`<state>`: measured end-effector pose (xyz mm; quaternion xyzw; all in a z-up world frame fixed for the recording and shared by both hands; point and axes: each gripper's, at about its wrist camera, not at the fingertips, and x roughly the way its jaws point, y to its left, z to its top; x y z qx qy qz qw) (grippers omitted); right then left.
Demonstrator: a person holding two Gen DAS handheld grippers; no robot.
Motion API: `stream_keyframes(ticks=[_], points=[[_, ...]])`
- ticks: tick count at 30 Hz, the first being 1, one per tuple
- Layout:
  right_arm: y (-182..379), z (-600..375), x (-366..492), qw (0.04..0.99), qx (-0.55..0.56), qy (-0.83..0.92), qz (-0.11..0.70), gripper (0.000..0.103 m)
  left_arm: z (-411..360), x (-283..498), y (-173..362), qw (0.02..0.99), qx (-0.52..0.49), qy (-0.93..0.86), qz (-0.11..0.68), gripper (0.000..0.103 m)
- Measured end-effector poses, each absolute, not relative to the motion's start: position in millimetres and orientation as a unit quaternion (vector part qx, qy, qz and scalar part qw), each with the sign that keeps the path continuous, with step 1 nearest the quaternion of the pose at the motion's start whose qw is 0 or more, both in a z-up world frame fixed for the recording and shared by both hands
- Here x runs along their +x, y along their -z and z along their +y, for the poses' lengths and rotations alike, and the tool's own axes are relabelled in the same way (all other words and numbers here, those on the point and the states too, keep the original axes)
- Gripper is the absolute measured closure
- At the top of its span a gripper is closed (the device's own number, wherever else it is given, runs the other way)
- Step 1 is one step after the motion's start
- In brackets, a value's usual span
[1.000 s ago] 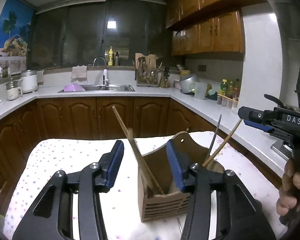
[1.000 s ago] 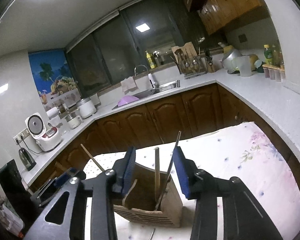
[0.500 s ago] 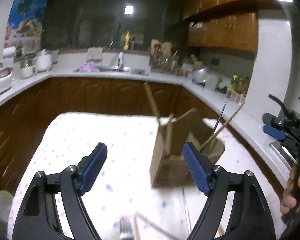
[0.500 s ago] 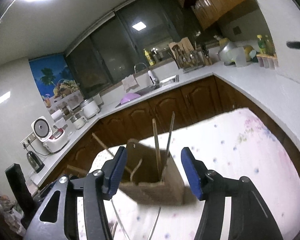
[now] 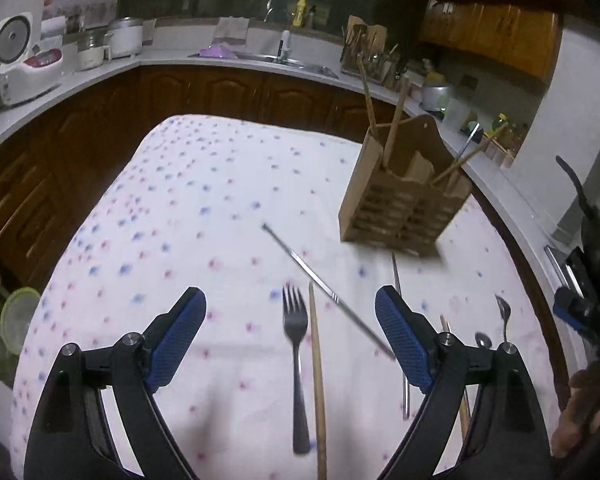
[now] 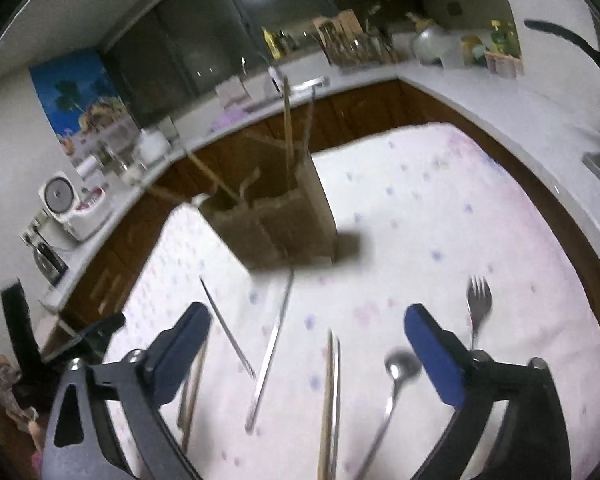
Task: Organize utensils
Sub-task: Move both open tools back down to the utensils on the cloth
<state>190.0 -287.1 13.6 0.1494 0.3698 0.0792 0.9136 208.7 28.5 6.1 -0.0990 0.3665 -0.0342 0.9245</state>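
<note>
A wooden utensil holder [image 5: 404, 196] stands on the spotted tablecloth [image 5: 188, 208] with several chopsticks upright in it; it also shows in the right wrist view [image 6: 284, 216]. My left gripper [image 5: 290, 334] is open and empty above a fork [image 5: 294, 344], a wooden chopstick [image 5: 317, 380] and a metal chopstick [image 5: 324, 288] lying flat. My right gripper [image 6: 306, 348] is open and empty above metal chopsticks [image 6: 272, 352], a wooden chopstick [image 6: 327, 404], a spoon [image 6: 392, 376] and a fork [image 6: 478, 304].
Dark wooden cabinets and a white L-shaped counter [image 5: 100, 68] surround the table. A rice cooker [image 5: 20, 60] stands at the left, a sink [image 5: 268, 58] and a knife block [image 5: 364, 52] at the back. A green-lidded container [image 5: 18, 316] sits off the table's left edge.
Both grippers have pulled back from the holder, tilted down and opened wider. The loose utensils on the cloth have come into view.
</note>
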Motion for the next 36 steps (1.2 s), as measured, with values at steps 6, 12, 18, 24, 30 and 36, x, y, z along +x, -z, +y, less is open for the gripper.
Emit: stream_keyframes(ticks=[6, 12, 18, 24, 30, 36], points=[[3.6, -284.0, 163.2, 0.904, 0.147, -0.080, 0.393, 0.000, 39.0, 184.0, -0.1, 0.922, -0.110, 0.026, 0.372, 0.013], [28.6, -290.7, 147.2, 0.885, 0.230, -0.117, 0.388, 0.000, 47.5, 168.7, 10.6, 0.915, -0.126, 0.021, 0.384, 0.012], [47.6, -277.0, 150.1, 0.887, 0.153, -0.080, 0.427, 0.002, 49.5, 168.2, 24.0, 0.905, -0.130, 0.027, 0.404, 0.012], [49.3, -276.7, 160.3, 0.893, 0.137, -0.081, 0.421, 0.036, 45.2, 183.2, 30.3, 0.897, -0.132, 0.041, 0.420, 0.012], [48.8, -272.3, 188.9, 0.885, 0.138, -0.105, 0.432, 0.067, 36.5, 215.4, 34.1, 0.888, -0.129, 0.059, 0.438, 0.013], [44.4, -255.4, 231.7, 0.881, 0.133, -0.133, 0.434, 0.067, 40.1, 275.9, 39.4, 0.877, -0.132, 0.050, 0.459, 0.016]])
